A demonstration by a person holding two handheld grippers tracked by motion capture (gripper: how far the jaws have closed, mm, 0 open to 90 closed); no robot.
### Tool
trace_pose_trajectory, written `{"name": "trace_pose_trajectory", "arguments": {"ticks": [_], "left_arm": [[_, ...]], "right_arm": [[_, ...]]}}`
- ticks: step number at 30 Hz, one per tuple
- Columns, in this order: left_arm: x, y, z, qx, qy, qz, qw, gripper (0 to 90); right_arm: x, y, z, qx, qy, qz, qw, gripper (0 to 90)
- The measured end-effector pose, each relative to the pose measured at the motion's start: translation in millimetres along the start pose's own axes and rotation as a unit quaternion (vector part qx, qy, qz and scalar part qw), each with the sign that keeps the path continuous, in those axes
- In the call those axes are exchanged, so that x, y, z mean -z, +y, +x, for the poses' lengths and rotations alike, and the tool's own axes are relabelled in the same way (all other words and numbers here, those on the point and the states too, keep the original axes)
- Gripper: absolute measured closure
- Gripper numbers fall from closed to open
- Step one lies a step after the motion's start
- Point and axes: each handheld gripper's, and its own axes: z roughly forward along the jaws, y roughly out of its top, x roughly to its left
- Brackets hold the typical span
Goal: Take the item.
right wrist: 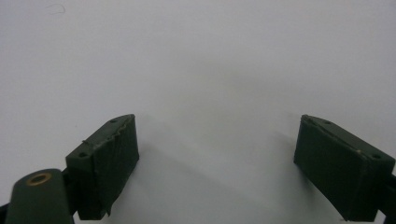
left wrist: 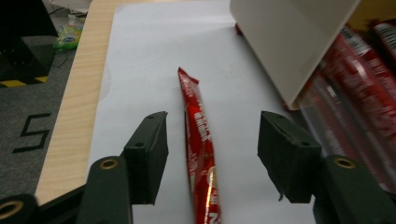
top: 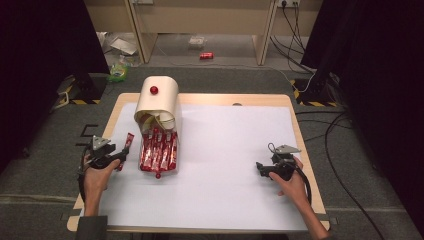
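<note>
A single red stick sachet [top: 128, 142] [left wrist: 200, 144] lies flat on the white sheet [top: 225, 165], left of a cream box [top: 160, 100] with a red knob [top: 154, 90]. The box's lid is tipped up over a clear tray of several red sachets [top: 159, 152] [left wrist: 359, 79]. My left gripper [top: 122, 156] [left wrist: 213, 122] is open, with the single sachet between its jaws and neither pad touching it. At the right side of the sheet my right gripper [top: 260, 167] [right wrist: 217, 126] stands open over bare white paper with nothing between its fingers.
The sheet covers a wooden table [top: 210, 99]. The cream lid [left wrist: 289, 42] overhangs the tray close to my left gripper's right jaw. On the floor beyond are a red can [top: 206, 55], a green packet [top: 118, 73] and cables [top: 335, 135].
</note>
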Motion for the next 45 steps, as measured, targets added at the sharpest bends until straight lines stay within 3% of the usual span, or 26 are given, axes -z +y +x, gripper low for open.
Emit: {"name": "trace_pose_trajectory", "arguments": {"ticks": [6, 11, 25, 37, 45], "left_arm": [[11.0, 4.9, -7.5, -0.011, 0.002, -0.016, 0.9998, 29.4], [21.9, 3.8, -9.1, -0.014, -0.004, -0.024, 0.9996, 26.7], [55.7, -20.5, -9.1, -0.008, -0.020, -0.042, 0.9989, 24.5], [71.9, -23.6, -20.2, -0.019, -0.020, -0.055, 0.9981, 24.2], [73.3, -28.6, -28.5, -0.023, -0.026, -0.055, 0.9979, 24.2]], "right_arm": [[0.0, 0.0, 0.0, 0.000, 0.000, 0.000, 1.0000, 14.0], [0.1, -0.1, 0.4, -0.002, 0.000, 0.000, 1.0000, 14.1], [0.0, 0.0, -0.1, 0.000, 0.000, 0.000, 1.0000, 14.0], [-0.1, 0.0, 0.0, 0.000, 0.000, 0.000, 1.0000, 14.0], [0.0, 0.0, -0.1, 0.000, 0.000, 0.000, 1.0000, 14.0]]}}
